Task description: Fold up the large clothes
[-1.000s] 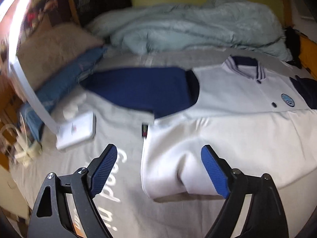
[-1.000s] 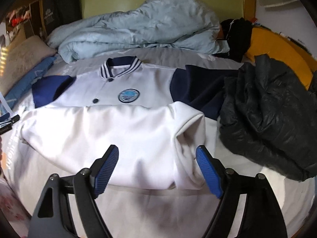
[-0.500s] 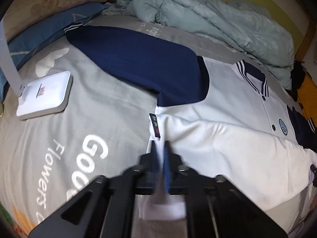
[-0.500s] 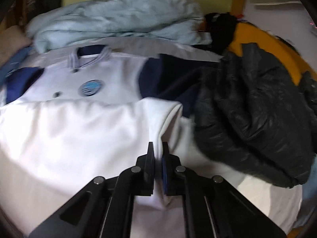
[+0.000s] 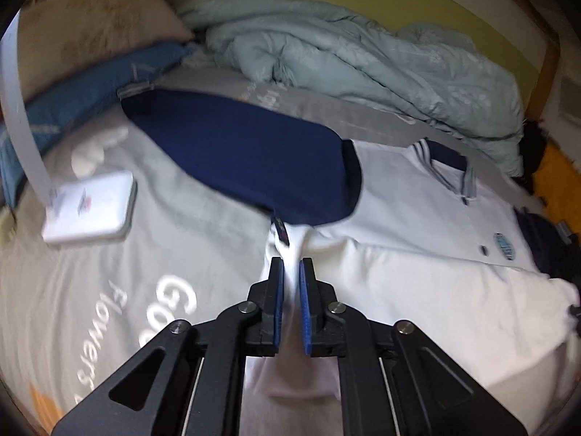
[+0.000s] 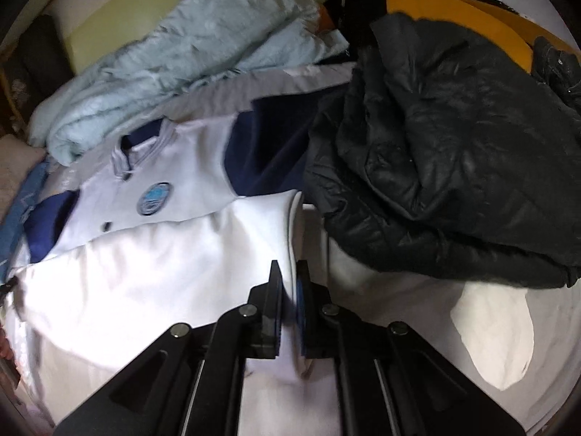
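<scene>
Left wrist view: left gripper jaws clamp jacket fold, bottom centre; right gripper likewise. Fold step; next, likely carry toward collar.

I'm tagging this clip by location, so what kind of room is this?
Most likely a bedroom: the jacket lies on a printed bed sheet, with a bunched duvet and pillow behind.

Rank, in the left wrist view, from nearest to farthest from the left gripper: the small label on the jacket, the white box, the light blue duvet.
From the left gripper:
1. Small label, just ahead.
2. White box, far left.
3. Light blue duvet, at the back.
</scene>
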`<state>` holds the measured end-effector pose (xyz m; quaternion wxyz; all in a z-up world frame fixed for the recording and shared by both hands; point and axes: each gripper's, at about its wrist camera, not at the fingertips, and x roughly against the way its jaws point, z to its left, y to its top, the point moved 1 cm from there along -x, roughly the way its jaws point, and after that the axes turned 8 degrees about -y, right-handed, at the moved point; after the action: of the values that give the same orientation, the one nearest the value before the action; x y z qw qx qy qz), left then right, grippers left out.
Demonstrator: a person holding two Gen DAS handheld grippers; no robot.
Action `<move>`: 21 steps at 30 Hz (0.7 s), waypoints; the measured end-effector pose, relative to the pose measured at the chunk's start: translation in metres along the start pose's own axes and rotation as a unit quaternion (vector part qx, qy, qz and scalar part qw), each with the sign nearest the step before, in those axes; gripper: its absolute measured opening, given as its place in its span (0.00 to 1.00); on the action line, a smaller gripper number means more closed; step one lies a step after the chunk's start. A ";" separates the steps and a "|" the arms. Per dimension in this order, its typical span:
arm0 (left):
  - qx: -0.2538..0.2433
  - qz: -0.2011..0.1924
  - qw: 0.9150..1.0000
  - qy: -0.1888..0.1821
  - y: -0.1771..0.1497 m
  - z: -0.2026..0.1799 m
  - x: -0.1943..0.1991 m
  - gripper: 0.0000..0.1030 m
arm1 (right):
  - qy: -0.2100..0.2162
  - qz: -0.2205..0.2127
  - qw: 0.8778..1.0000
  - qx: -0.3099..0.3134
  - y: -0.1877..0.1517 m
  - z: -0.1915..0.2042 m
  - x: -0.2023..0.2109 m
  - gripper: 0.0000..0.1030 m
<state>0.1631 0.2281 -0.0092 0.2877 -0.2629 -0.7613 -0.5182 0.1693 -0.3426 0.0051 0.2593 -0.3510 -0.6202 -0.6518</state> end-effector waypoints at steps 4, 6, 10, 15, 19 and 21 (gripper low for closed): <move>0.007 -0.004 1.000 -0.010 -0.007 0.009 0.024 0.11 | 0.012 -0.025 0.999 0.019 -0.010 0.003 0.025 0.12; 0.003 -0.002 1.000 -0.002 -0.012 0.012 0.032 0.21 | 0.014 -0.033 0.999 0.029 -0.014 0.004 0.032 0.21; -0.008 0.033 0.999 -0.001 -0.030 0.017 0.031 0.34 | 0.007 -0.032 0.998 0.052 -0.023 0.003 0.039 0.28; -0.052 0.076 0.996 -0.022 -0.050 0.013 0.009 0.34 | -0.006 -0.017 0.999 0.049 -0.028 -0.007 0.034 0.46; -0.056 0.068 0.996 0.020 -0.051 0.016 0.003 0.03 | -0.006 -0.012 0.999 0.037 -0.027 -0.013 0.032 0.49; -0.049 0.029 0.998 0.035 -0.045 0.019 0.020 0.03 | -0.007 -0.010 0.999 0.036 -0.027 -0.013 0.032 0.49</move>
<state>0.1147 0.2337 -0.0297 0.3158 -0.2802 -0.7167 -0.5551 0.1263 -0.3501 0.0131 0.2611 -0.3397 -0.6481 -0.6296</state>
